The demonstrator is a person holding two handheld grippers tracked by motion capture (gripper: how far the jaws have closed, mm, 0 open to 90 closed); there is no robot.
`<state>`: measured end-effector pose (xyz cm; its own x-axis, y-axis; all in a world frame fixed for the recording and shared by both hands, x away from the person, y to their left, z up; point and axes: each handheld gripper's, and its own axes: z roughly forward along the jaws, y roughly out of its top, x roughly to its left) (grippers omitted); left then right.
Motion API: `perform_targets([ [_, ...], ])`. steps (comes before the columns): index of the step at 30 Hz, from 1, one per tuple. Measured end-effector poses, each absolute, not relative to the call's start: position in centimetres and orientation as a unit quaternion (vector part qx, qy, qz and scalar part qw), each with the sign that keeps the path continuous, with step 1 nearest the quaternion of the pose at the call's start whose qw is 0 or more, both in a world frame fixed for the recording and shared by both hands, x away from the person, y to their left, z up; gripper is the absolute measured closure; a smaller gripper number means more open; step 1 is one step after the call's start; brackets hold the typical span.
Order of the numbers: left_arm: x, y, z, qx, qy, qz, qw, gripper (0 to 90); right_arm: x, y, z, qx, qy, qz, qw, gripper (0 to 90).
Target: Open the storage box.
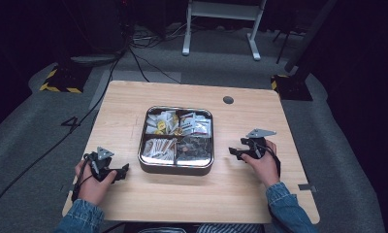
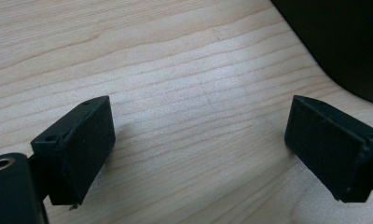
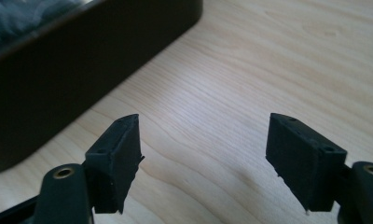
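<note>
A square metal tin (image 1: 175, 167) with four compartments of small packets and dark pieces sits in the middle of the wooden table (image 1: 134, 97). My left gripper (image 1: 123, 171) rests on the table to the tin's left, jaws pointing toward it. In the left gripper view the left gripper (image 2: 201, 154) is open over bare wood, with the tin's dark wall (image 2: 343, 42) at the upper right. My right gripper (image 1: 234, 151) rests to the tin's right. The right gripper (image 3: 203, 161) also stands open with nothing between its jaws, the tin's wall (image 3: 72, 70) at the upper left.
A round cable hole (image 1: 228, 100) lies near the table's far edge. Beyond the table are cables (image 1: 134, 53) on the grey floor and a white stand's legs (image 1: 221, 29). Bare wood surrounds the tin on all sides.
</note>
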<state>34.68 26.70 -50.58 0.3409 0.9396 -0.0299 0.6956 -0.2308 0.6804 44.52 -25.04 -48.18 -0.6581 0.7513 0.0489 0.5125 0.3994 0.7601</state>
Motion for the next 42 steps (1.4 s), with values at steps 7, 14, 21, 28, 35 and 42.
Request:
perform_targets([
  [7, 35.0, 26.4, -50.6, 0.766, 0.532, 0.193, 0.303, 3.7, 44.2, -23.7, -44.9, 0.360, 0.833, 0.398, 0.134, 26.9],
  [14, 35.1, 26.4, -50.6, 0.767, 0.531, 0.194, 0.303, 3.4, 44.0, -21.2, -42.4, 0.328, 0.842, 0.409, 0.128, 27.8],
  [21, 35.0, 26.5, -50.6, 0.770, 0.528, 0.191, 0.304, 3.2, 44.2, -18.8, -41.1, 0.310, 0.849, 0.409, 0.126, 29.3],
  [28, 35.1, 26.4, -50.6, 0.770, 0.528, 0.189, 0.304, 2.4, 44.1, -16.5, -40.4, 0.290, 0.852, 0.417, 0.125, 28.8],
  [35, 35.1, 26.4, -50.6, 0.771, 0.527, 0.189, 0.303, 2.2, 44.6, -13.5, -40.4, 0.271, 0.859, 0.416, 0.121, 28.8],
  [42, 35.3, 26.4, -50.6, 0.772, 0.528, 0.188, 0.300, 1.5, 45.4, -11.1, -41.2, 0.271, 0.859, 0.420, 0.108, 28.2],
])
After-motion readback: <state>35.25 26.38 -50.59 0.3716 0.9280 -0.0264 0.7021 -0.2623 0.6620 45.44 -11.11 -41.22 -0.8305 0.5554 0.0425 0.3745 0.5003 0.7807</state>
